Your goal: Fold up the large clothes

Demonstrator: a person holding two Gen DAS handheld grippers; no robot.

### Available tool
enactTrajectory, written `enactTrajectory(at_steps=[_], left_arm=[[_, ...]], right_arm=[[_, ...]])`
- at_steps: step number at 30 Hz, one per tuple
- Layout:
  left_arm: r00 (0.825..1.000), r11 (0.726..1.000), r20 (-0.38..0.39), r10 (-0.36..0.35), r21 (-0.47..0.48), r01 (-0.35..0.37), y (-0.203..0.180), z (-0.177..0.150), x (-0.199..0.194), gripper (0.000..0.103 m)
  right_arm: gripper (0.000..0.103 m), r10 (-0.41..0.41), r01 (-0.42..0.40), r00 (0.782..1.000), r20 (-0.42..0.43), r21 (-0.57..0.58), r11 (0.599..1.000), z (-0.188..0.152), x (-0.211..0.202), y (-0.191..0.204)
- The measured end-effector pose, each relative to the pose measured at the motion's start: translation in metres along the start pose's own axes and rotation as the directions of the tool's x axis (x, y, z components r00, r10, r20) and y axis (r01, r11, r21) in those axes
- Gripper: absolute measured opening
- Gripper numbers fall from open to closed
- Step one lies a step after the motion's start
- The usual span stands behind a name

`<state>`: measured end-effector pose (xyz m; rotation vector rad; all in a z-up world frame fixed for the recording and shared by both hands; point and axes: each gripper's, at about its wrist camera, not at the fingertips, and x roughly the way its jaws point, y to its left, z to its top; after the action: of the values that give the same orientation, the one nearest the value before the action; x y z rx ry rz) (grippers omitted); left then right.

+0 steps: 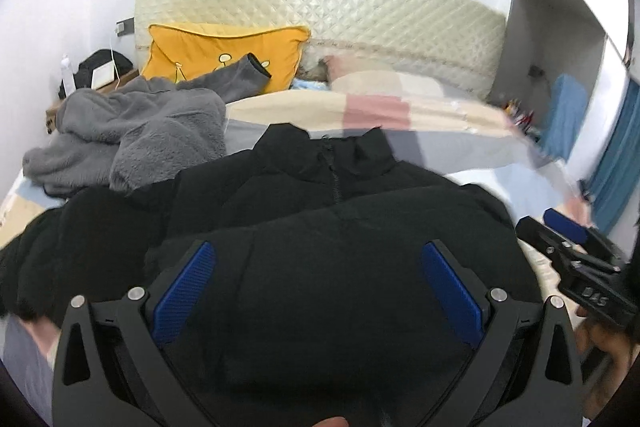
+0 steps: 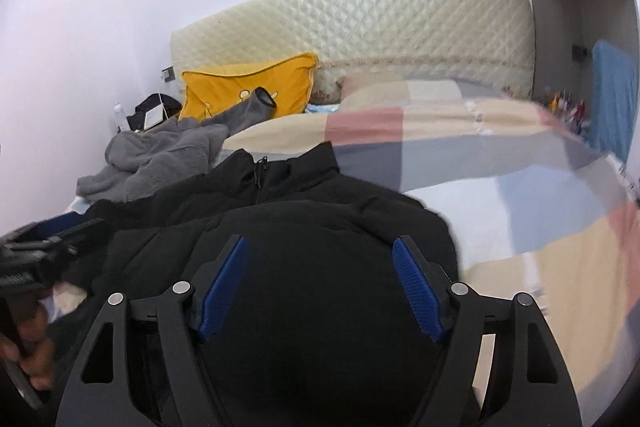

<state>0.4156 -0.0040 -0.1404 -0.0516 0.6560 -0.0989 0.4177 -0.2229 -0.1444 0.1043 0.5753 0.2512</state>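
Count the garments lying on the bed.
2. A black jacket lies spread out nearest the grippers, zipper up. A grey fleece garment is heaped beyond it to the left, near the yellow pillow. More may be hidden.

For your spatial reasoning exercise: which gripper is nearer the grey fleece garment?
Left. The left gripper is nearer the grey fleece garment; the right gripper is over the black jacket's far side.

Plain white walls (image 2: pixel 120 7), a cream quilted headboard (image 2: pixel 400 19), a bed with a pastel patchwork cover (image 2: pixel 460 147), a yellow cushion (image 2: pixel 248 83) leaning up top, blue curtain (image 1: pixel 616 163) off right.
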Motion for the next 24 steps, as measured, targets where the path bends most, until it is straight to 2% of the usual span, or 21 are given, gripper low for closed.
enactTrajectory(at_steps=[4,6,8,11,21,24], left_arm=[[0.996,0.998,-0.073,0.056,0.032,-0.053,0.007,-0.013,0.058,0.103],[0.991,0.998,-0.119,0.058,0.032,-0.055,0.014,-0.023,0.085,0.103],[0.992,0.998,-0.12,0.049,0.054,-0.043,0.017,-0.031,0.099,0.103],[0.995,0.999,-0.102,0.02,0.051,-0.015,0.019,-0.041,0.107,0.103],[0.994,0.998,-0.103,0.035,0.05,-0.03,0.02,-0.051,0.12,0.103],[0.994,0.997,-0.096,0.048,0.056,-0.043,0.02,-0.049,0.113,0.103]], right_arm=[[0.074,0.008,-0.008,0.998,-0.066,-0.007,1.0,-0.017,0.05,-0.002],[0.074,0.008,-0.011,0.996,-0.093,-0.033,0.999,-0.029,0.068,-0.002],[0.075,0.031,-0.035,0.994,-0.103,-0.036,0.999,-0.042,0.079,-0.004],[0.076,0.049,-0.052,0.994,-0.1,-0.023,0.998,-0.052,0.088,-0.006],[0.078,-0.007,-0.002,0.991,-0.132,-0.065,0.998,-0.069,0.107,0.004],[0.077,0.006,-0.013,0.989,-0.148,-0.048,0.999,-0.064,0.102,0.001]])
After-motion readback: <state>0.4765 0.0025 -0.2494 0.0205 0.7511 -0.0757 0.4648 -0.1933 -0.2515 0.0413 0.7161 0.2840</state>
